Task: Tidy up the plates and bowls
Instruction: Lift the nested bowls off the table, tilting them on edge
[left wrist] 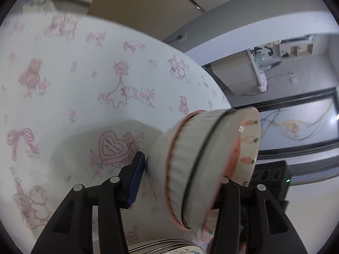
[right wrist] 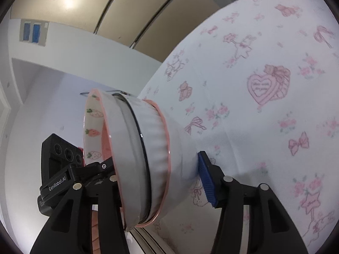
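- Jaws of the left gripper (left wrist: 180,180) clamp a nested stack of bowls (left wrist: 197,169) turned on its side: in the left wrist view, the blue ribbed pad (left wrist: 135,182) of one finger presses the base of the stack, and the opposite finger reaches inside the rim at the other end.
- Within those jaws the stack shows a pale fluted bowl with a pink edge, a bowl with a thin dark rim, and an innermost strawberry-printed bowl (left wrist: 250,144) whose opening faces away from the blue pad.
- Beyond and beneath the jaws lies the worktop (left wrist: 84,84), covered with a white cloth printed with pink bears, bows and hearts.
- Just below the jaws, at the bottom edge, the striped rim of a plate (left wrist: 167,246) shows; whether the stack touches it cannot be told.
- Past the stack's open end sits a black camera unit (left wrist: 273,175).
- Jaws of the right gripper (right wrist: 156,175) grasp the same stack (right wrist: 144,158) in the right wrist view: a blue ribbed pad (right wrist: 206,180) bears on the base, and the other finger goes in at the rim.
- Beside the rim end the left gripper's black body (right wrist: 61,165) is seen, lettered "GenRobot.AI".
- Under the jaws, striped plate edges (right wrist: 146,241) peek out at the frame's bottom.
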Demonstrator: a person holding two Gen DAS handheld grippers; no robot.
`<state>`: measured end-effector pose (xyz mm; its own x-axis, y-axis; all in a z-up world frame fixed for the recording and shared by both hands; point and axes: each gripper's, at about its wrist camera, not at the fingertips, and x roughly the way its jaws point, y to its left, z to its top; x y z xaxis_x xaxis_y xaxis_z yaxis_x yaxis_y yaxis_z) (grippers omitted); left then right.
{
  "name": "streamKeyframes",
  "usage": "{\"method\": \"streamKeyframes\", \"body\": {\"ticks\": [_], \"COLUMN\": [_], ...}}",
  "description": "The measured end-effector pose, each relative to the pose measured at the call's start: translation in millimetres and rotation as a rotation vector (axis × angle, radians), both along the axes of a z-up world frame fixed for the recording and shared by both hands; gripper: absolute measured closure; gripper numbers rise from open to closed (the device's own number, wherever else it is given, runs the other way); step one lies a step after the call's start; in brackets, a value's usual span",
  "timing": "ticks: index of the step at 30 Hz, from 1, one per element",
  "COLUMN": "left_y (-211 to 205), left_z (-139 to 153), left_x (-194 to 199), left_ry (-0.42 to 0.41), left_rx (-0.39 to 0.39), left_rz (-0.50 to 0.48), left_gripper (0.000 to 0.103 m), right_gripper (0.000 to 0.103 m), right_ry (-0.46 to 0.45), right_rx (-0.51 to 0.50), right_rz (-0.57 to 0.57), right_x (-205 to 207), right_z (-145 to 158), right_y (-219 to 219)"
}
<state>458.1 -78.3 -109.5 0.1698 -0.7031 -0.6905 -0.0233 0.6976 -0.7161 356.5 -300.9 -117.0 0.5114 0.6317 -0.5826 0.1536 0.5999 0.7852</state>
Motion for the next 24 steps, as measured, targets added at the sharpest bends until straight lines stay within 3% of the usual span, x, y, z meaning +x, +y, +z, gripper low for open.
{"method": "streamKeyframes", "body": {"ticks": [2,6,9,14,24], "left_y": [3.6,2.2,-3.0,-5.2,2.1], "left_z": [-5.4,-3.3,1.2,16.8,71.9], "left_x": [2.4,-0.5,-5.7,-11.9,-33.2], "left_ry": [0.03,0.033,0.041,0.003,-0.111], "left_rx": [-0.04,-0.031,-0.01,0.013,0.005], "left_rz": [0.006,0.022,0.02,0.009,0.0], "left_gripper": [0.052,0.052,0.053,0.054,0.054], "right_gripper": [0.054,0.055,0.055,0.055,0.055], "right_ry": [-0.003,0.016,0.029,0.045,-0.04], "right_rx": [0.004,0.03,-0.035,-0.005,-0.009], "right_rz": [0.006,-0.019,-0.029,-0.039,-0.044], "right_x": [-1.8,-6.3,-11.0,-14.6,-23.3], "right_z": [-0.8,-3.2,6.9,11.1,59.0], "right_y": [0.3,-4.4,0.8,-2.2,-6.2]}}
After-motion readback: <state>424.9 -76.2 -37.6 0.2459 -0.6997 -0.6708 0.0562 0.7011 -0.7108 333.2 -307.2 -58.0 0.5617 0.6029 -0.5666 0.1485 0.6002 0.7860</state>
